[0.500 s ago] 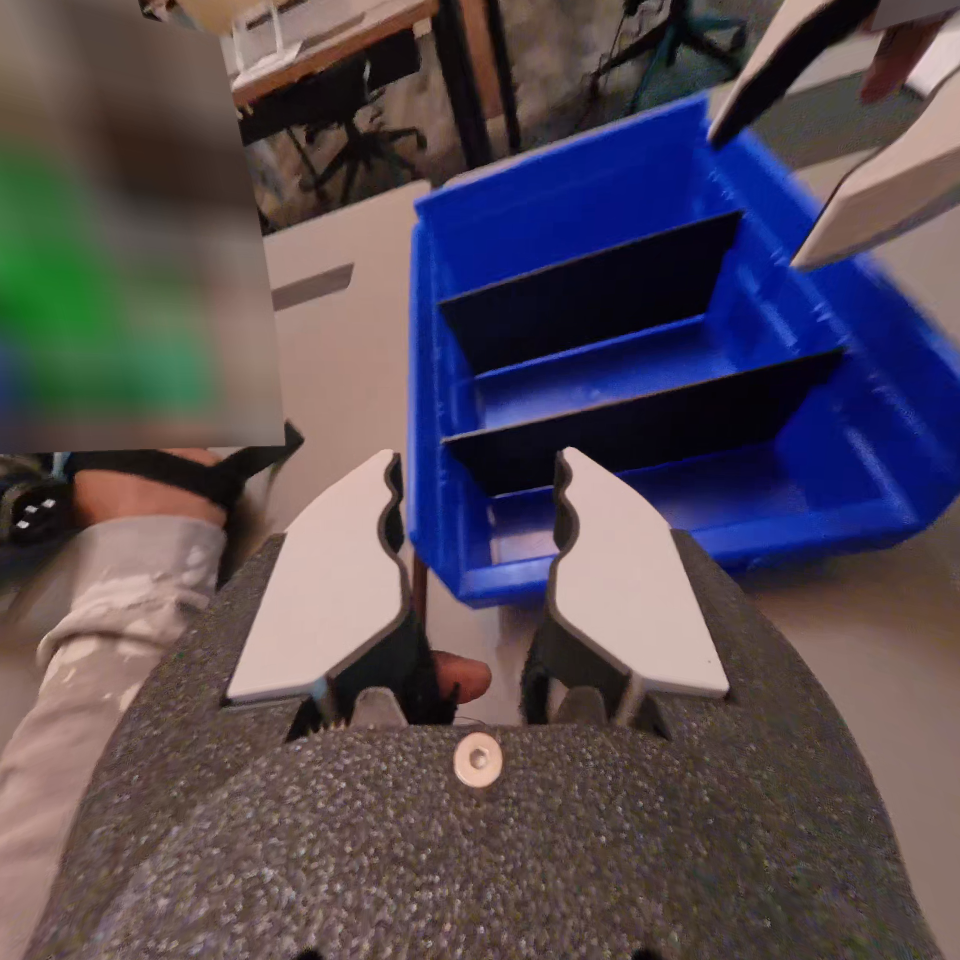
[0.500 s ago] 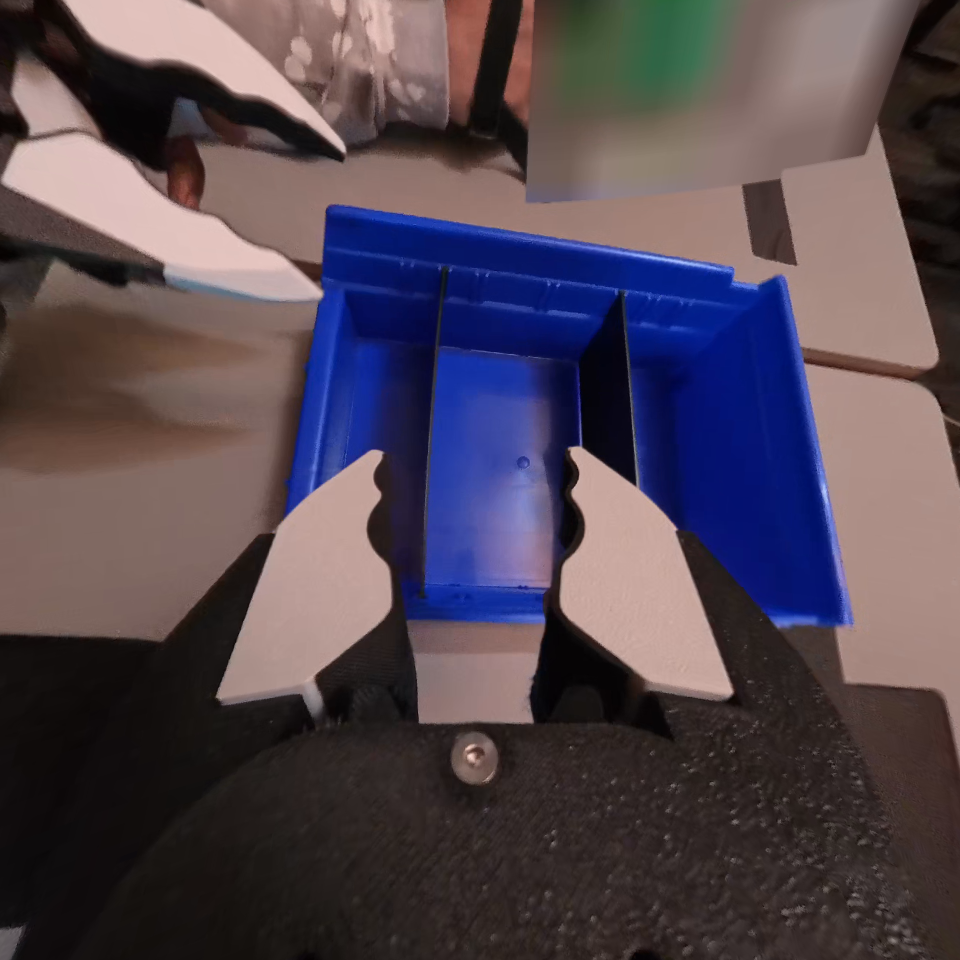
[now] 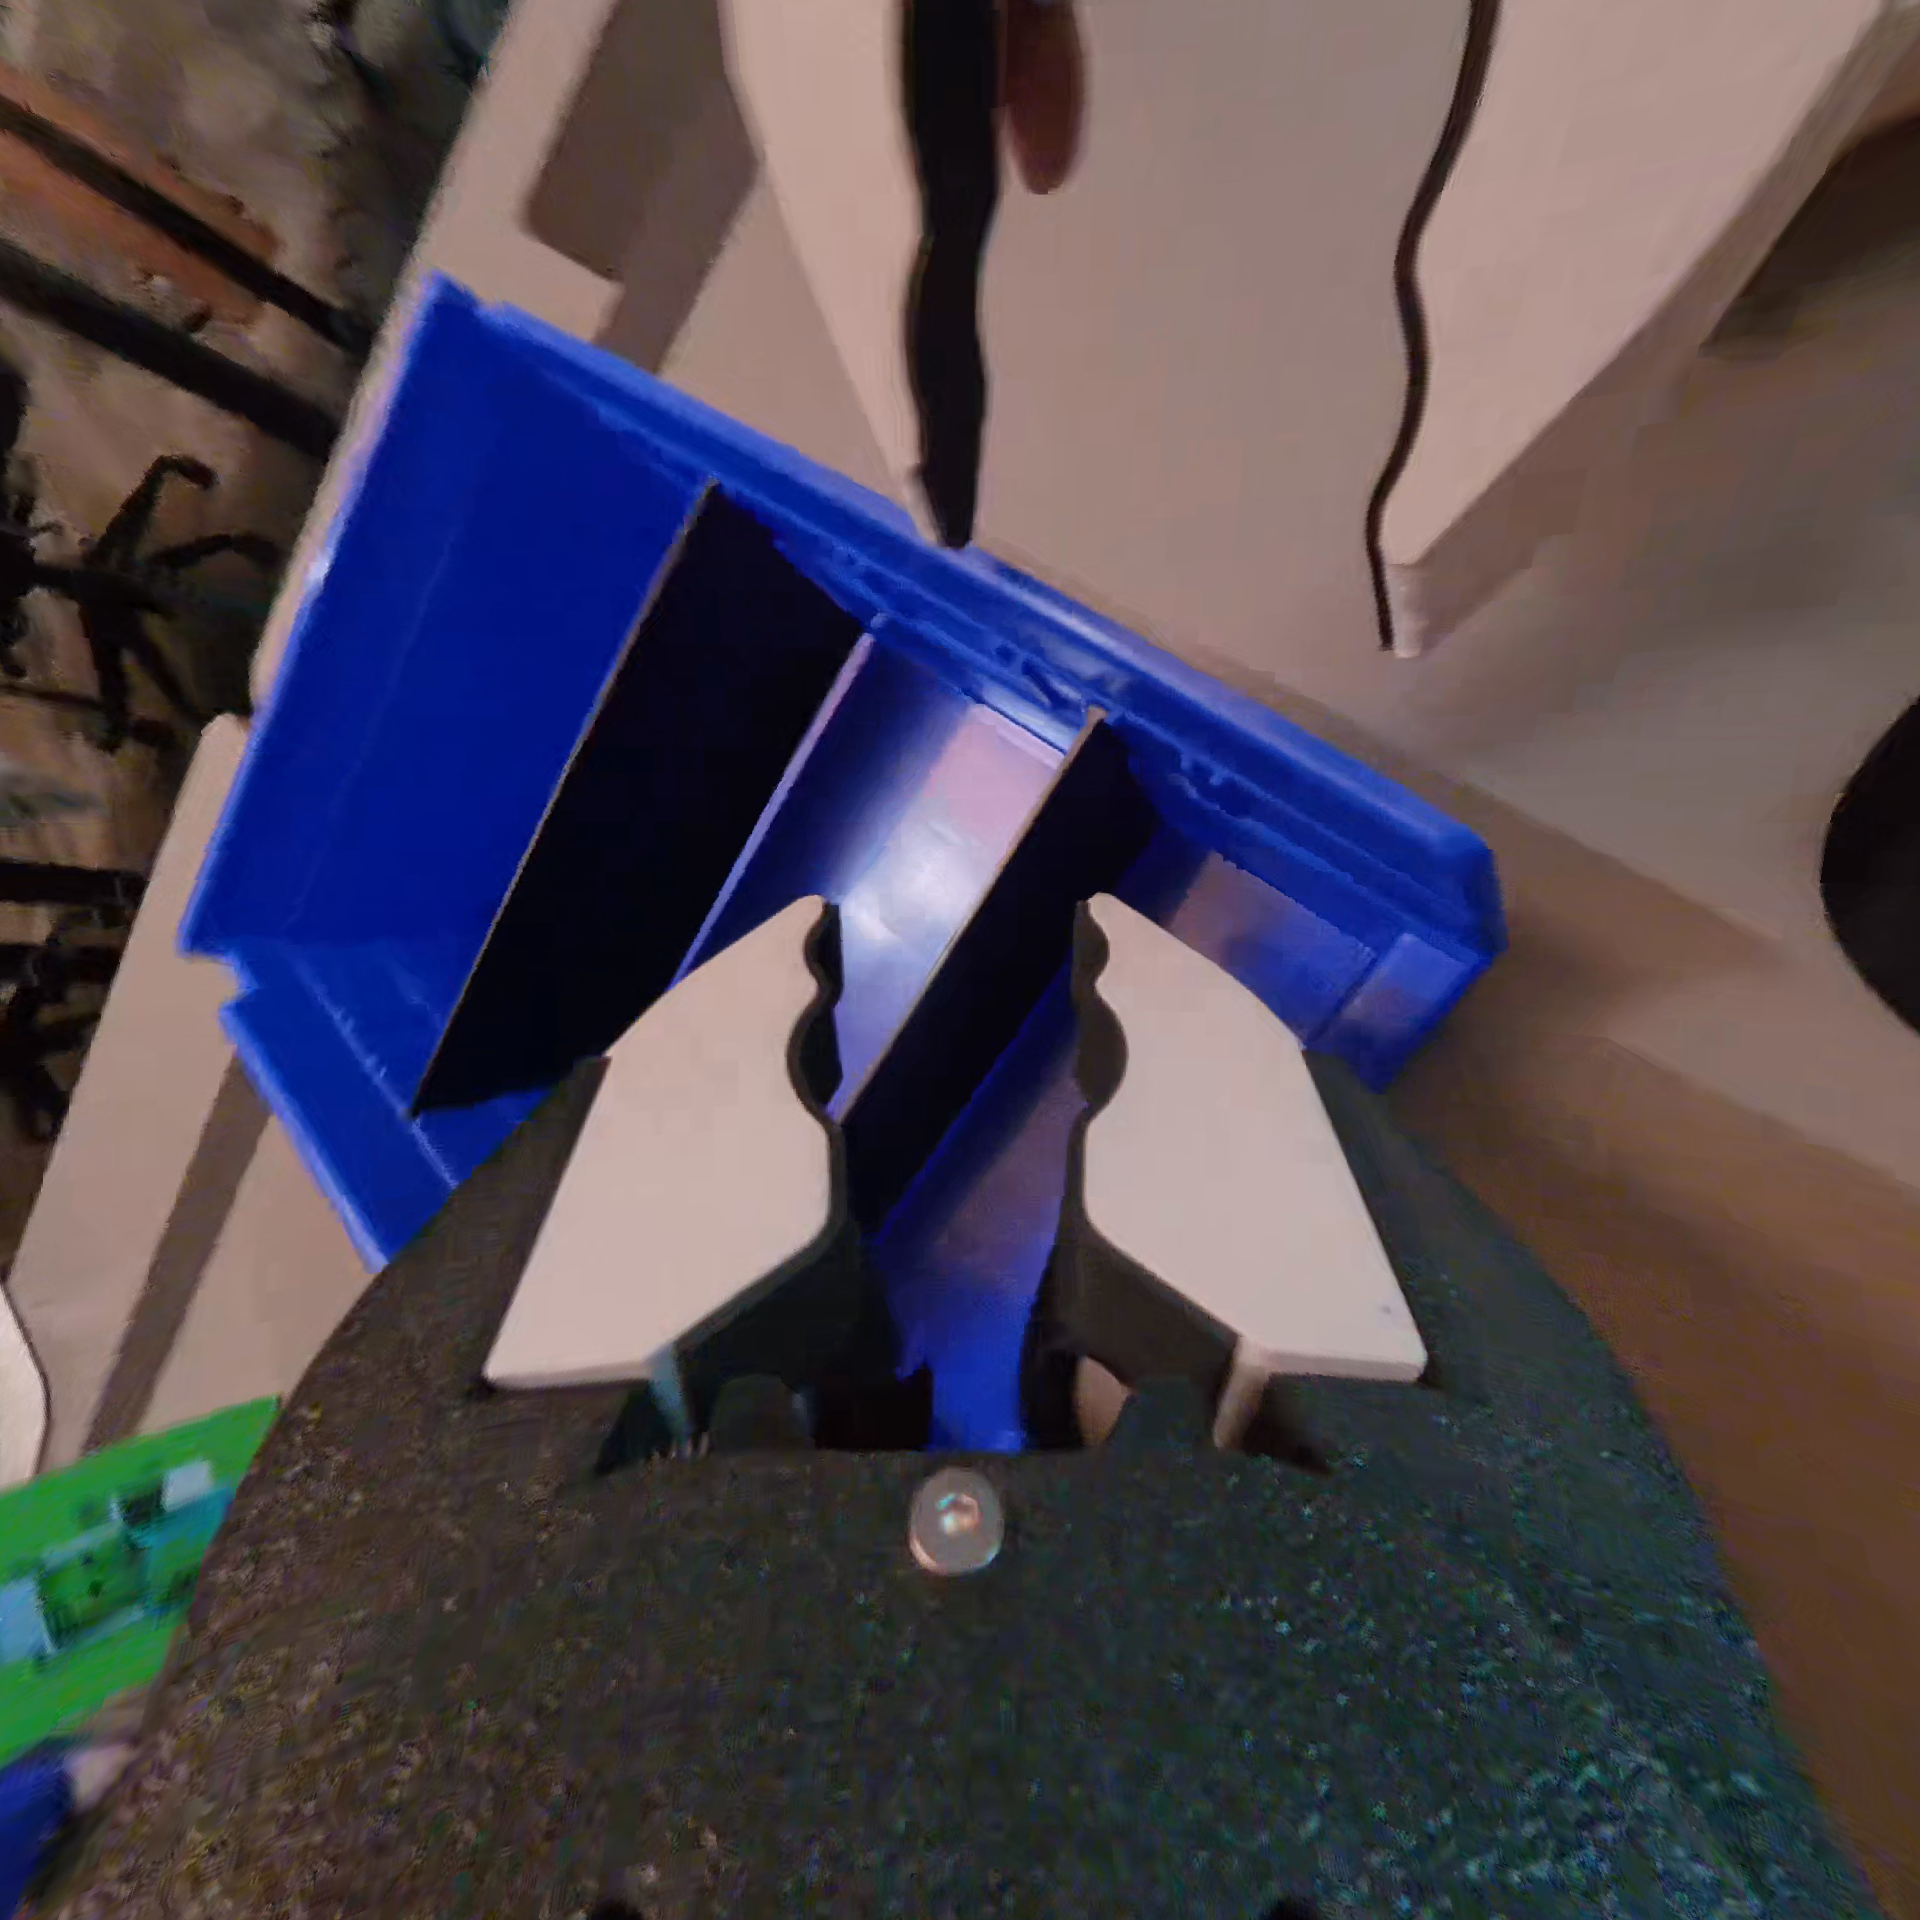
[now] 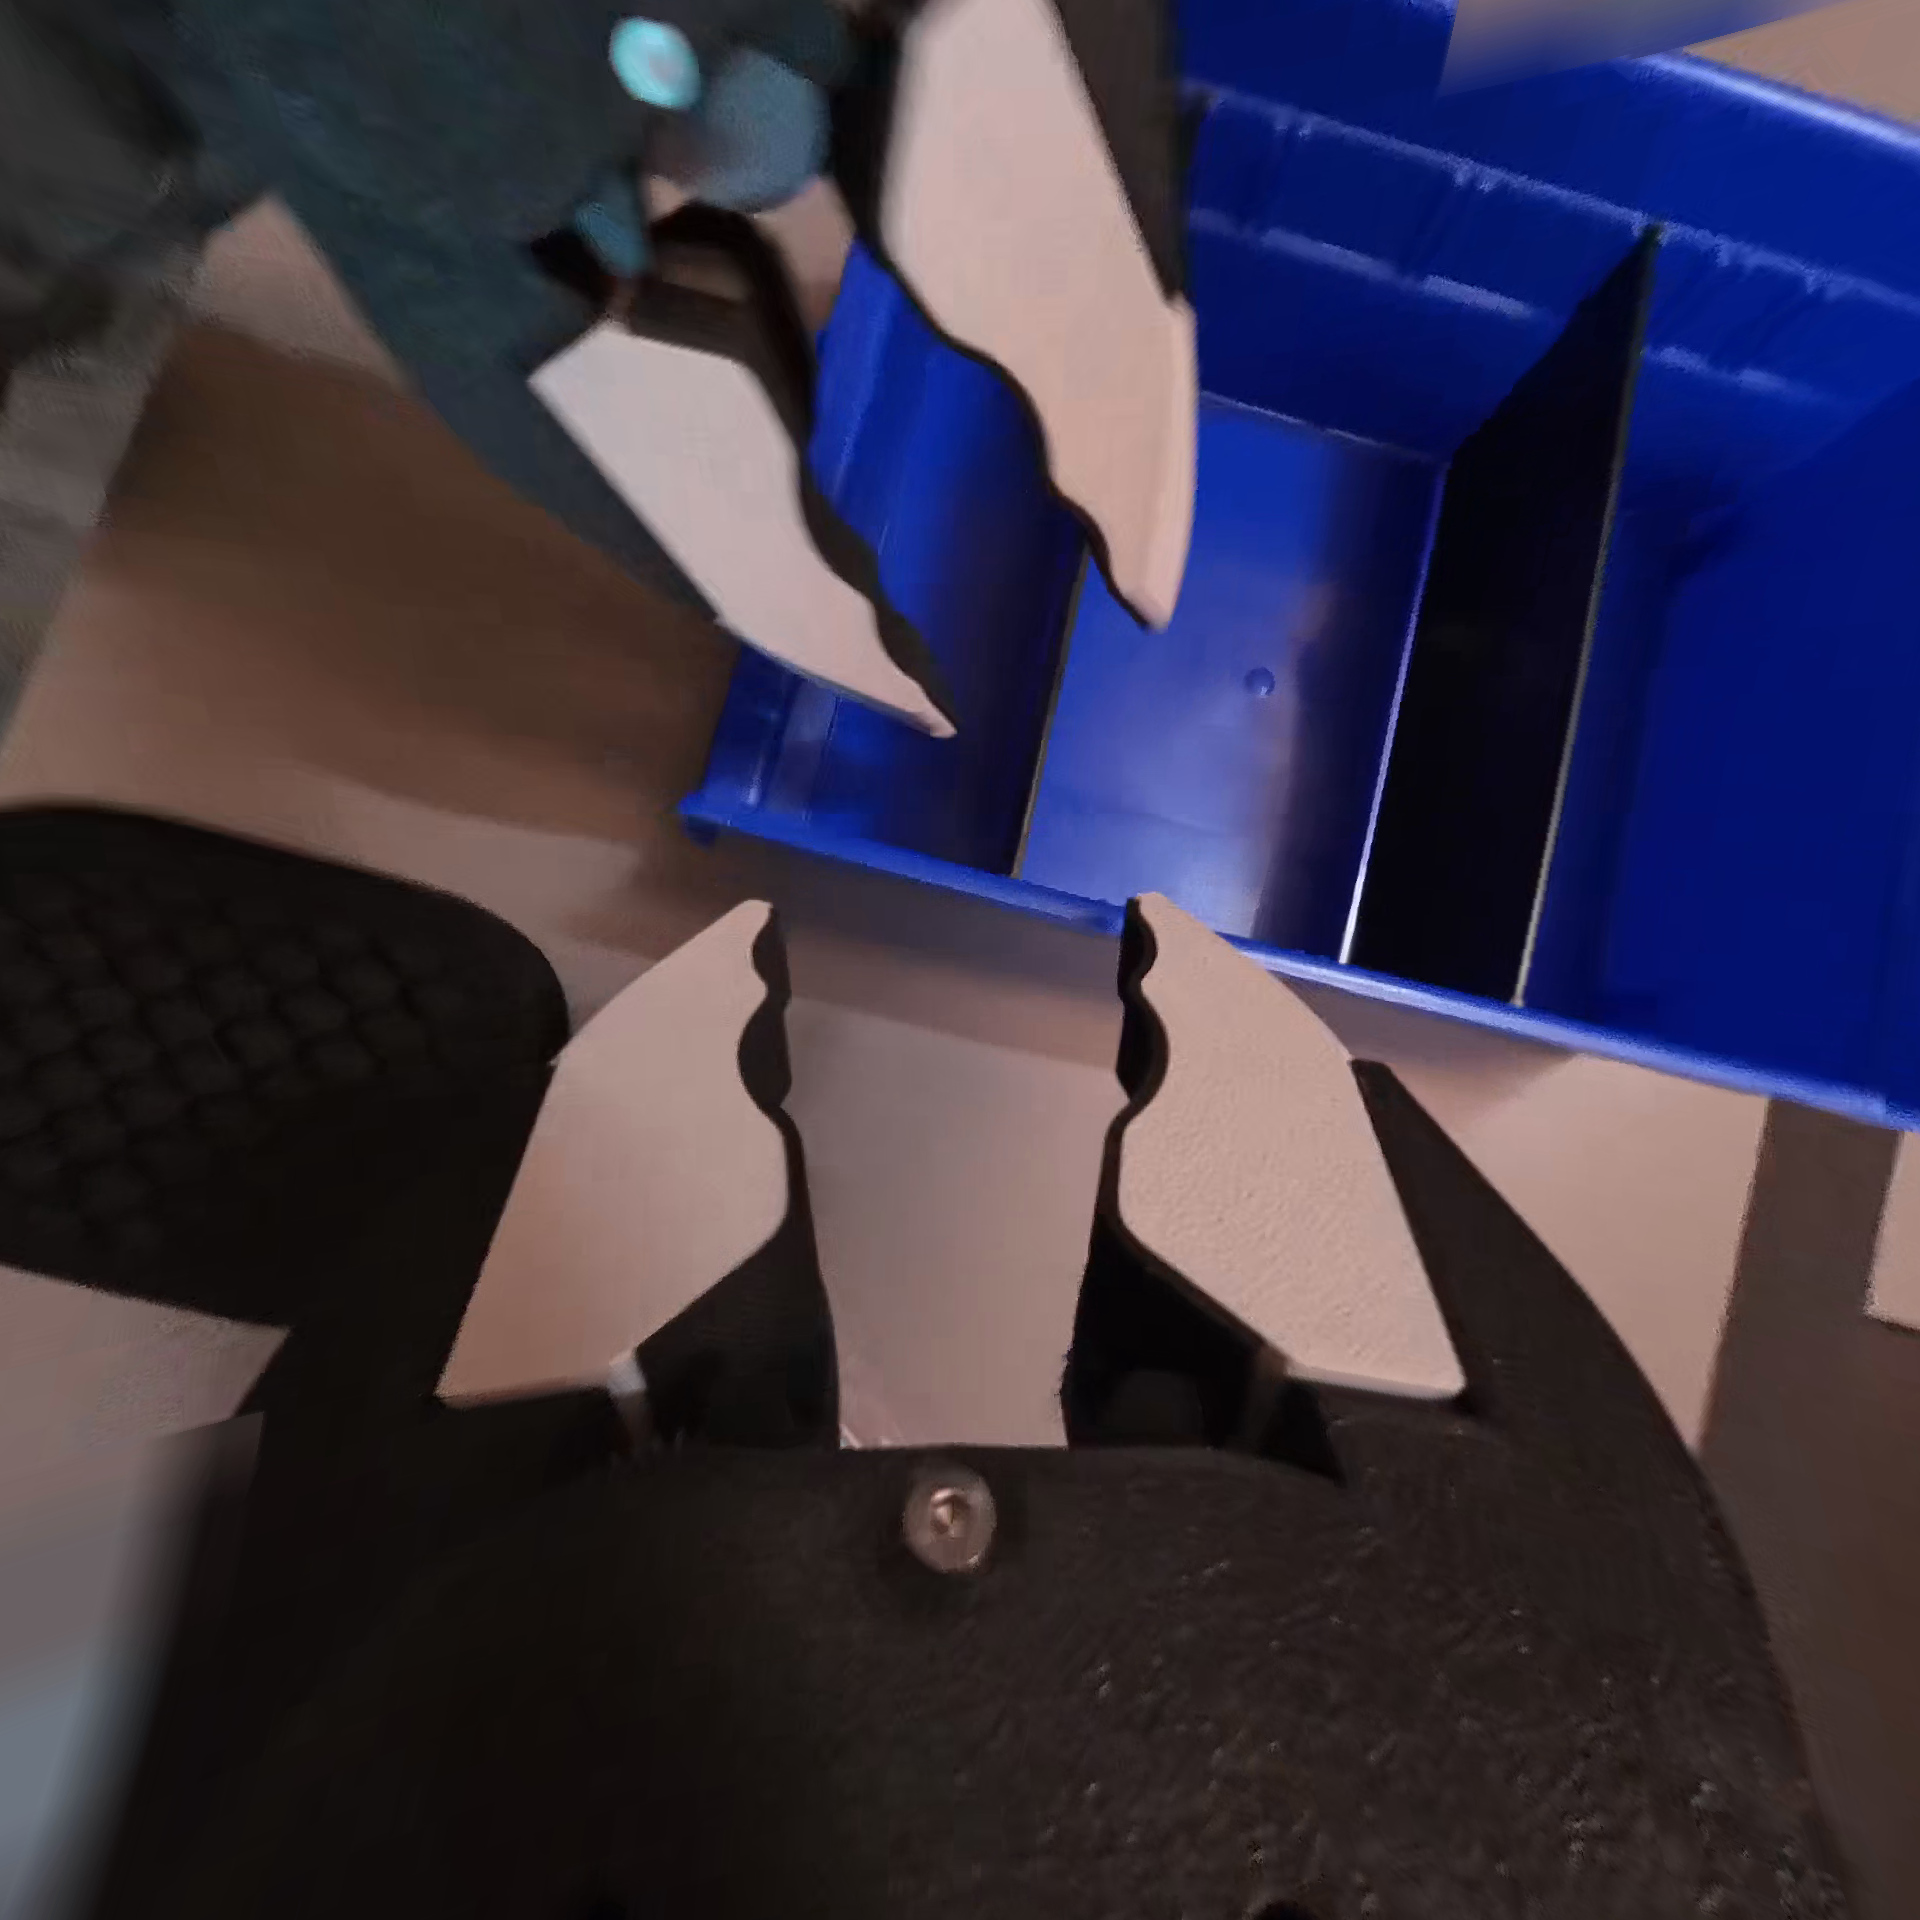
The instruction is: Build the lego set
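**Both grippers at the blue bin, nothing held**

The bin [image 4: 1195,748] sat on the pale table [image 4: 364,644], split by two dark dividers [image 4: 1455,727] into three compartments, and every stretch of bin floor on show was bare. No lego piece could be seen anywhere in either view.

The left gripper [image 3: 951,914] was right over the bin, its jaws spread apart and gripping nothing. In the right wrist view one fingertip [image 4: 1143,592] of that gripper dipped toward the bin's middle compartment, the other pointed into the end compartment beside it. One divider ran up between its jaws.

The right gripper [image 4: 951,914] hung just outside the bin's near wall, above bare table, jaws parted too and empty.

A black mesh-textured pad [image 4: 239,1018] lay on the table left of the bin. A green printed sheet [image 3: 94,1548], blurred, showed at the left wrist view's lower corner, away from the bin.
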`<state>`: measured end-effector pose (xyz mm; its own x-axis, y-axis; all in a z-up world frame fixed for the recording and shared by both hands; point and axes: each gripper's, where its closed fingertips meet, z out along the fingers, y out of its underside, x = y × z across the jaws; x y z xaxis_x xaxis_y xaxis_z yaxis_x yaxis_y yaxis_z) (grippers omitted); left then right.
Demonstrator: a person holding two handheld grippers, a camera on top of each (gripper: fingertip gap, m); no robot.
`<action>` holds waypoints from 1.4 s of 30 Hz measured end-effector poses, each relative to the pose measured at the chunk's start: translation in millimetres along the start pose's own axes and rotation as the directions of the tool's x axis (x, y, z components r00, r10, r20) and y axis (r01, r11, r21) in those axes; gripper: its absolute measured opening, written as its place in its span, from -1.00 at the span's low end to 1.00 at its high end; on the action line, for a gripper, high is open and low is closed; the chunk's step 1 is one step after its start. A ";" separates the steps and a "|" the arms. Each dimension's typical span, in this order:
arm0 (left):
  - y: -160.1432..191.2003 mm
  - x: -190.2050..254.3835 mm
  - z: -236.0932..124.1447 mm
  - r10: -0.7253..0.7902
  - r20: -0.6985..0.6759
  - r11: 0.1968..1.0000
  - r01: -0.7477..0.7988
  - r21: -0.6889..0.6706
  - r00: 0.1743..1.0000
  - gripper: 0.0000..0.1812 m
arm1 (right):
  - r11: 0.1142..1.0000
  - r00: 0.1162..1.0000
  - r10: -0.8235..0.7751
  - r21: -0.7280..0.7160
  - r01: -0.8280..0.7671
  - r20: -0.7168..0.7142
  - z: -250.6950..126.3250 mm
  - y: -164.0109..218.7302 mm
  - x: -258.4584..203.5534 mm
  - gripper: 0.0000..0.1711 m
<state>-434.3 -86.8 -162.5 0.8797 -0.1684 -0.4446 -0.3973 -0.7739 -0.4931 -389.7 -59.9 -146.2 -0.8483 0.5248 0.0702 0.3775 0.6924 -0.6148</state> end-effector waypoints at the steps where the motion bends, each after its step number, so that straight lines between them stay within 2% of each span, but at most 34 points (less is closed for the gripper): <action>1: 1.3 3.7 6.6 0.048 -0.049 0.998 -0.050 -0.035 0.998 -0.58 | 0.998 0.998 -0.065 -0.011 0.065 0.011 1.2 2.6 -1.9 -0.33; 3: 6.6 11.5 18.8 0.118 -0.152 0.986 -0.134 -0.099 0.981 -0.64 | 0.981 0.982 -0.189 -0.035 0.190 0.019 3.8 7.3 0.1 -0.33; 6: 10.0 20.2 33.1 0.145 -0.263 0.972 -0.187 -0.142 0.954 -0.67 | 0.940 0.941 -0.339 -0.032 0.339 0.010 8.3 6.7 11.5 -0.39; 9: 6.8 25.2 43.8 0.148 -0.304 0.976 -0.189 -0.108 0.941 -0.87 | 0.905 0.907 -0.422 -0.053 0.422 0.009 18.7 10.2 23.0 -0.51; 11: 4.5 26.4 43.5 0.104 -0.333 0.989 -0.133 -0.066 0.937 -0.90 | 0.889 0.890 -0.456 -0.046 0.455 -0.007 26.2 11.3 29.6 -0.70; 13: 2.6 27.6 43.2 0.079 -0.363 0.996 -0.088 -0.009 0.928 -0.93 | 0.866 0.866 -0.500 -0.002 0.500 0.004 28.0 10.3 29.8 -0.73; 16: 2.0 27.4 44.0 0.114 -0.361 0.993 -0.115 0.019 0.926 -0.90 | 0.856 0.858 -0.514 0.071 0.511 0.019 28.0 10.1 29.4 -0.74; 18: 10.5 28.6 50.2 0.123 -0.374 0.985 -0.158 -0.064 0.919 -0.81 | 0.851 0.854 -0.521 0.095 0.517 0.013 27.9 9.9 29.3 -0.74; 20: 29.2 28.2 63.8 0.197 -0.389 0.941 -0.285 -0.181 0.900 -0.76 | 0.853 0.856 -0.517 0.088 0.515 0.009 28.2 9.9 29.5 -0.73; 22: 25.8 33.3 60.9 0.239 -0.438 0.927 -0.338 -0.163 0.867 -0.91 | 0.868 0.869 -0.494 0.056 0.493 0.024 27.3 12.5 30.2 -0.74; 25: 14.9 38.9 56.8 0.204 -0.458 0.966 -0.253 -0.046 0.865 -0.97 | 0.893 0.890 -0.450 0.043 0.448 0.072 26.6 15.9 29.3 -0.76; 32: 11.2 40.4 50.4 0.220 -0.478 0.974 -0.219 0.060 0.850 -0.99 | 0.872 0.867 -0.481 -0.030 0.489 0.132 32.0 19.4 25.1 -0.82; 38: 8.7 39.4 41.1 0.203 -0.500 0.978 -0.152 0.141 0.842 -0.99 | 0.874 0.857 -0.481 0.028 0.485 0.186 35.9 16.9 18.1 -0.86; 42: 9.9 39.3 39.5 0.207 -0.510 0.977 -0.150 0.151 0.835 -0.99 | 0.862 0.840 -0.486 -0.025 0.506 0.243 36.8 17.5 17.1 -0.86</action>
<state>-414.0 -76.9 -214.4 0.7852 -0.6124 -0.0918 -0.5599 -0.6388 -0.5277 -411.2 -57.1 -184.6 -0.9858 -0.0161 0.1670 -0.0948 0.8748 -0.4750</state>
